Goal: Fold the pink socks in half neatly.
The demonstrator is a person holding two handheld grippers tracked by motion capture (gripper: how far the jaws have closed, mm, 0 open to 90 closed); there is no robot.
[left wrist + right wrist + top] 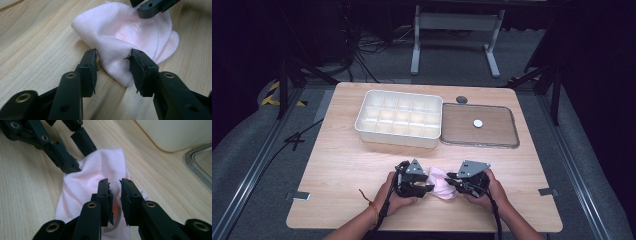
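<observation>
Pink cloth (441,183) is bunched on table (337,165) near the 6 o'clock edge, betw. both grippers. L gripper (113,65) is angled in from 9 o'clock, jaws apart, straddling a fold. R gripper (115,195) comes from 3 o'clock, jaws nearly closed, pinching cloth.

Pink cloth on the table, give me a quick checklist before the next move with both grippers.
1. Pink cloth lies on the table, away from the edges: ok.
2. Left gripper straddles a fold of the cloth, jaws at either side of it; pads pressing: cannot tell.
3. Right gripper has its jaws narrow over the cloth; whether fabric is pinched: cannot tell.
4. The two grippers are close together but apart: ok.
5. White compartment bin stands open, nothing visible inside: ok.
6. Clear lid lies beside the bin, out of the way: ok.
</observation>
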